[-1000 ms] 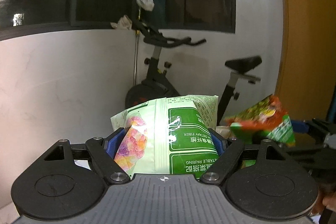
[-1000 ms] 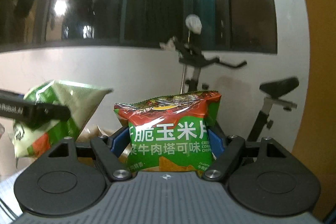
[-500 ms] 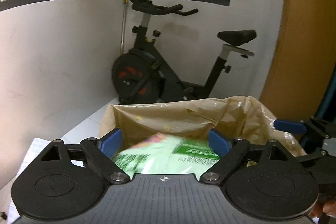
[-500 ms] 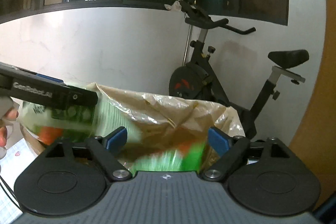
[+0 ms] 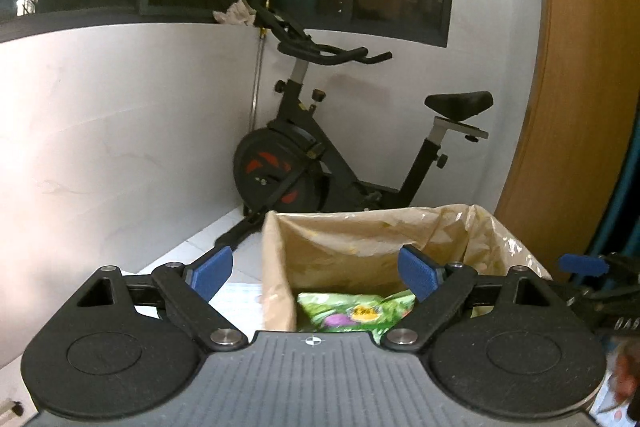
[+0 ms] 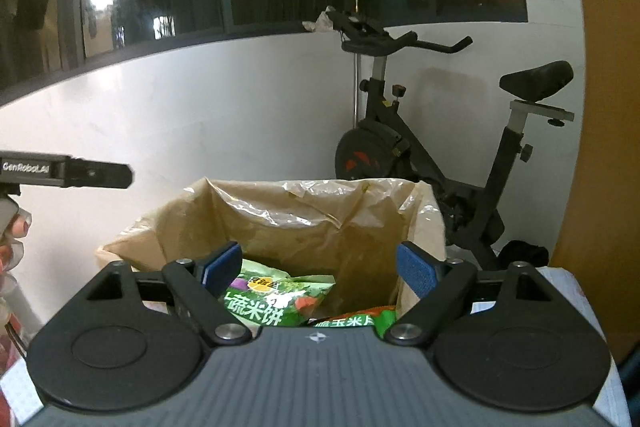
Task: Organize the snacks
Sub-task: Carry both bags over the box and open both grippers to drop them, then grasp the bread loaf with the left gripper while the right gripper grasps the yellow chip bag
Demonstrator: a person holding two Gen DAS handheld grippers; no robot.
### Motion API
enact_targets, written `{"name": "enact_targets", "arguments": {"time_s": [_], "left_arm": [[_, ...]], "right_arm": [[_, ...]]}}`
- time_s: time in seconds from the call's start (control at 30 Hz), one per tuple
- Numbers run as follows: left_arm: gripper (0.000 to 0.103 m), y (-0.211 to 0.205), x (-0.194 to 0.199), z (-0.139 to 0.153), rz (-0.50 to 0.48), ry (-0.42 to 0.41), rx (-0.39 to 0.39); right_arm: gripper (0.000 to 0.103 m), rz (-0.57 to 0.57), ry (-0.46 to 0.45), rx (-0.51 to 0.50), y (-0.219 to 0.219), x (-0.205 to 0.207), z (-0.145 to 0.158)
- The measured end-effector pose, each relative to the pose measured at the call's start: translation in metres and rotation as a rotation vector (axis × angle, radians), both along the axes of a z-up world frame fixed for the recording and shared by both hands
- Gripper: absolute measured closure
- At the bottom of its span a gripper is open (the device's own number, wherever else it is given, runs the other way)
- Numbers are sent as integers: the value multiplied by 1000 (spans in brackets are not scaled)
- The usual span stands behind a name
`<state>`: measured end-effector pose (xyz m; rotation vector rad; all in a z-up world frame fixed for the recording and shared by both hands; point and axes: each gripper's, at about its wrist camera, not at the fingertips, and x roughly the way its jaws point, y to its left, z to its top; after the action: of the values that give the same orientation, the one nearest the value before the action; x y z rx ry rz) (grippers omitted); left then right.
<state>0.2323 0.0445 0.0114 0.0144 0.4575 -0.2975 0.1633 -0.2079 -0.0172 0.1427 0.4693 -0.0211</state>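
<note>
Both grippers stand wide, nothing between their pads — their jaws have just been opening. Below and ahead of the left gripper [image 5: 312,269] a green snack bag [image 5: 354,313] lies in the lined box [image 5: 276,267]. Under the right gripper [image 6: 320,269] lies a red-green bag [image 6: 352,321] beside it.

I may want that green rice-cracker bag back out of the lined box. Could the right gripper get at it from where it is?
Probably yes. The right gripper is open and empty above the box's open top, and the green bag lies uncovered on top inside, with nothing between them.
</note>
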Motion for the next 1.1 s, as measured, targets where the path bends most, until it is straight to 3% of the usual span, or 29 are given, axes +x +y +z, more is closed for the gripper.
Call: {"name": "enact_targets", "arguments": {"time_s": [0.23,0.4,0.63,0.83,1.1], "left_arm": [[12,30,-32,5,22,-20,14],[12,50,-53,-15,62,-12,13],[12,72,-75,-50,97,58,-42],[12,90,-87,-76,133,114,-68],[12,81,-90,-106,147,150,-65]], "right_arm": [[16,-30,-31,33,-11,-38,9],[16,-58,-37,20,-15,-63,-4],[16,-38,9,-31,-10,-85,-41],[16,-22,104,-50,-3,-93,-79],[16,30,181,-112,11,-91,-121]]}}
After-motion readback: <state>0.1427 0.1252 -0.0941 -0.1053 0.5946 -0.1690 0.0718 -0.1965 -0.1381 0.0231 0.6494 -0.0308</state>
